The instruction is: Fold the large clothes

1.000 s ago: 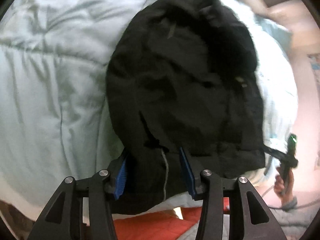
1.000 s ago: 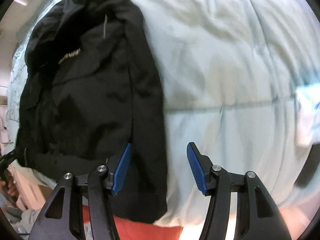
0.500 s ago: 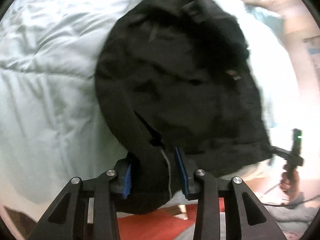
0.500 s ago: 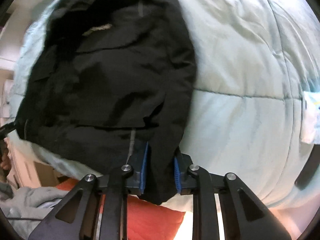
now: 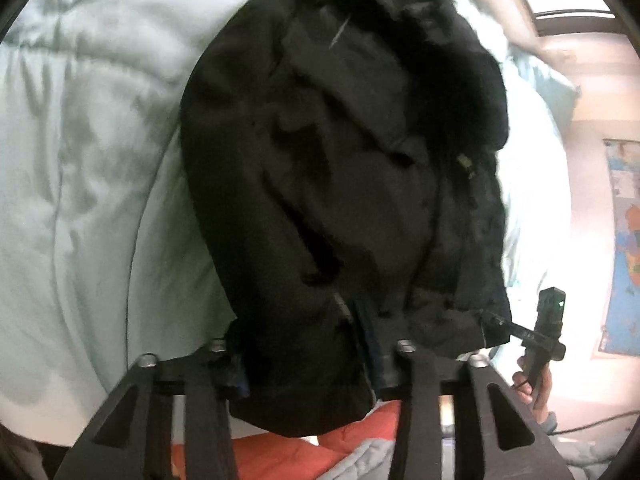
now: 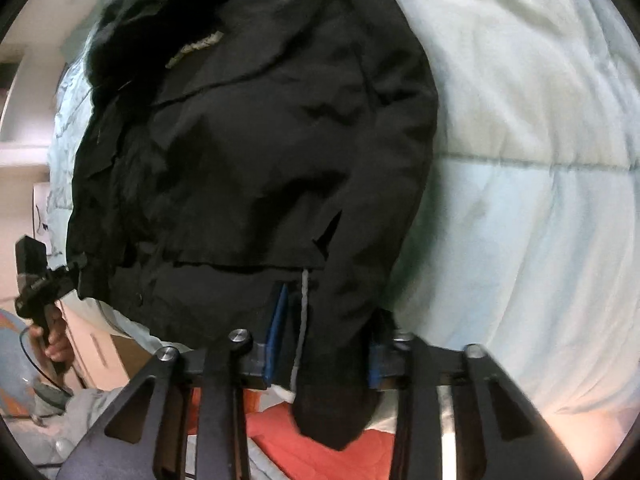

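Note:
A black jacket (image 5: pixel 340 160) with a dark furry collar lies spread on a pale green duvet (image 5: pixel 80 160). My left gripper (image 5: pixel 306 344) has the jacket's lower hem bunched between its blue pads, and its jaws are closing on the cloth. In the right wrist view the same jacket (image 6: pixel 260 140) fills the left half. My right gripper (image 6: pixel 326 340) pinches the hem near a white drawcord (image 6: pixel 304 320), jaws closing with fabric between them. Each view shows the other gripper at the jacket's far hem corner, held by a hand (image 5: pixel 536 388).
The duvet (image 6: pixel 540 120) stretches wide to the right of the jacket. Below the bed edge lie an orange-red cloth (image 6: pixel 400 452) and a grey garment (image 6: pixel 80 412). A coloured poster (image 5: pixel 624 240) hangs on the wall at right.
Both grippers went from open beside the hem to clamped on it. The right one slid left onto the jacket. The hem now bunches up toward both cameras.

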The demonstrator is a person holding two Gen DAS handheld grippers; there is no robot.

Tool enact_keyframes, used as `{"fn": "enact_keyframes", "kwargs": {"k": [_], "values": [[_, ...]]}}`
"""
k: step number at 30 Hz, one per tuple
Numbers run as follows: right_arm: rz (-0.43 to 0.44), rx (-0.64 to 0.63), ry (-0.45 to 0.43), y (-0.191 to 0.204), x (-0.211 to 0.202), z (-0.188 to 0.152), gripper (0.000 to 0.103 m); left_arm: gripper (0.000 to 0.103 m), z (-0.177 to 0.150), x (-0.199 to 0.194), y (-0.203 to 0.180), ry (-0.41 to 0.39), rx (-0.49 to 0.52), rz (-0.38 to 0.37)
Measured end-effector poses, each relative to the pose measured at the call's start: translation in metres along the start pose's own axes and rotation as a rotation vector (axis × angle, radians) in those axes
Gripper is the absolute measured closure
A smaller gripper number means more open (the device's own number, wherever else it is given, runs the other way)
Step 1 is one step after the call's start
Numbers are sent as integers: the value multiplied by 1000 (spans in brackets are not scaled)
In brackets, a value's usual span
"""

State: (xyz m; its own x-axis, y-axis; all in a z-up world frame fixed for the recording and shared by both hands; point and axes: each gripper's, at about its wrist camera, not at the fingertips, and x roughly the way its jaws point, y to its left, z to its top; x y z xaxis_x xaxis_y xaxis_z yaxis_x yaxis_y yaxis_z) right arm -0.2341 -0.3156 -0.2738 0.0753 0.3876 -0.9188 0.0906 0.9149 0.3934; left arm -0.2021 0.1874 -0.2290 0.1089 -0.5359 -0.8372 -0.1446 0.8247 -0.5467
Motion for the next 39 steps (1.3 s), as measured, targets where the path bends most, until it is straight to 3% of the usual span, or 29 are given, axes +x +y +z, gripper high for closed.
{"fn": "enact_keyframes", "kwargs": {"k": [2,5,15,20,24,29,32,35,39], "values": [[6,-33,-67,9,-22,2,86,71,4,-13,-9,-47,32,-23],[33,-45,-147,18,-54,13,87,85,20,-44,-19,-129,48,-82],[184,-82,-336,38,-137,86,87,86,87,-126,-65,-367,121,-155],[230,-119,-468,53,-189,151,87,86,136,-145,-99,-483,147,-178],[221,-90,-537,58,-208,227,87,86,204,-155,-114,-550,141,-175],[209,54,-499,51,-170,333,85,84,305,-108,-118,-533,60,-107],[130,123,-412,46,-114,388,83,84,354,-50,-110,-467,6,10],[24,150,-309,38,-56,419,83,84,385,11,-93,-378,-44,106],[11,182,-222,23,6,432,83,84,400,74,-74,-317,-20,193]]}}
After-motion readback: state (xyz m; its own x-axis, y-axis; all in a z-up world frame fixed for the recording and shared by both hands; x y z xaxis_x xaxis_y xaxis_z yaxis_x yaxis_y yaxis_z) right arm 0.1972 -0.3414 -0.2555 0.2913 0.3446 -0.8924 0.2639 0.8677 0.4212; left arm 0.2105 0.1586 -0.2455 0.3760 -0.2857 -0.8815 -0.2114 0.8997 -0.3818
